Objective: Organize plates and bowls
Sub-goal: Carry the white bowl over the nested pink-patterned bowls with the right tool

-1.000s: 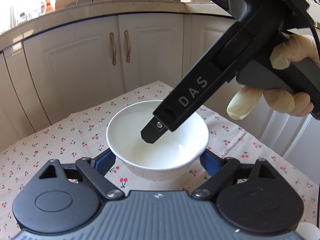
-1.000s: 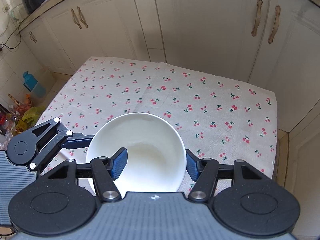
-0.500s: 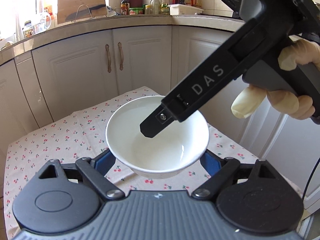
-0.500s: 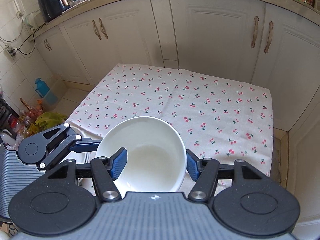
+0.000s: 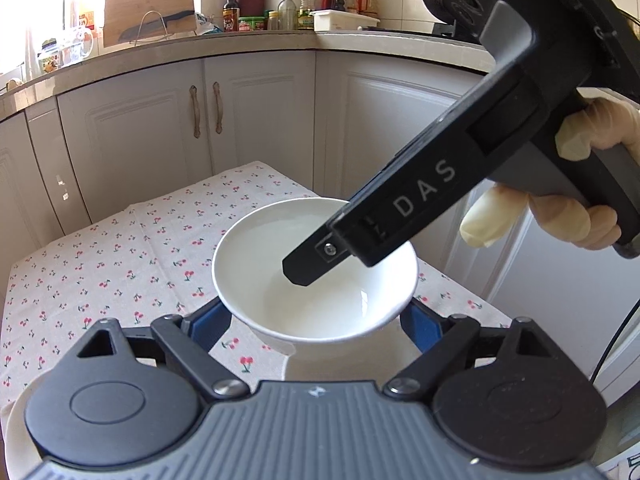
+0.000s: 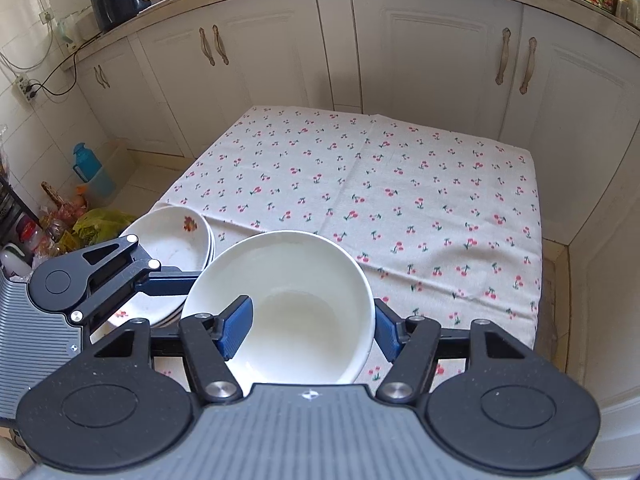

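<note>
I'm holding the white bowl (image 6: 288, 308) up off the cherry-print tablecloth (image 6: 400, 184), both grippers on it at once. The right gripper (image 6: 312, 326) is pinching the rim, one blue pad inside the bowl and the other outside the wall. The left gripper (image 5: 316, 320) is straddling the bowl from the other side, blue pads at its lower wall; whether they're actually pressing I can't tell. I'm reading the bowl as glazed ceramic: stiff, fairly heavy, slick, chips if bumped. A rim pinch is letting it tilt, so a grip across the wall seems safer. A stack of plates (image 6: 172, 248) is sitting at the table's left edge, just beside the bowl, likely the place for sorted dishes.
</note>
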The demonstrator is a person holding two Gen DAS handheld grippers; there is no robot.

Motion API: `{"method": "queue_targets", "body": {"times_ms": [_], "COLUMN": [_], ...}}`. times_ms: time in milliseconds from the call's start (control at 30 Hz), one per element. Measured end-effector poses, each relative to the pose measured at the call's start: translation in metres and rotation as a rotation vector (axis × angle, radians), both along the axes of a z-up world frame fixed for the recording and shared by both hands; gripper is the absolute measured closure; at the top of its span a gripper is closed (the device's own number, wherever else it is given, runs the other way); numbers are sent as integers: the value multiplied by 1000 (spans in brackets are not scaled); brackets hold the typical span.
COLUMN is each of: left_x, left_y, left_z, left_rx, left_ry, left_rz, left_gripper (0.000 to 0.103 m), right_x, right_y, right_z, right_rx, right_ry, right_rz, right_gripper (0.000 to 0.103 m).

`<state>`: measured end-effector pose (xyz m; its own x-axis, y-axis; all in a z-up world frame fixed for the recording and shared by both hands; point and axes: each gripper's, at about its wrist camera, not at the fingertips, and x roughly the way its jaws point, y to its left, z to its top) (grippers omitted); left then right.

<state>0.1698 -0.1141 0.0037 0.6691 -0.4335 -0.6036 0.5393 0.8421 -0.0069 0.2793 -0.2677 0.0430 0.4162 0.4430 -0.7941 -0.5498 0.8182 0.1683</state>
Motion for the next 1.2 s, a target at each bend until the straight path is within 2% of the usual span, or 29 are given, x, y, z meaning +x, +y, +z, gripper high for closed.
{"method": "queue_targets", "body": {"times_ms": [500,1200], "left_x": [-24,-27], "left_y": [-3,-2], "left_z": [-13,-27], "left_rx": [10,13], "left_ry": [48,108], "left_rz": [-46,-58], "left_gripper": [12,12], "right_x": [-36,-39], "right_y": [-3,-4], "right_z": [-21,-36], "right_rx": [-13,-22], "right_ry": [36,74], "right_rz": [-29,-41], "right_gripper": [33,32]}}
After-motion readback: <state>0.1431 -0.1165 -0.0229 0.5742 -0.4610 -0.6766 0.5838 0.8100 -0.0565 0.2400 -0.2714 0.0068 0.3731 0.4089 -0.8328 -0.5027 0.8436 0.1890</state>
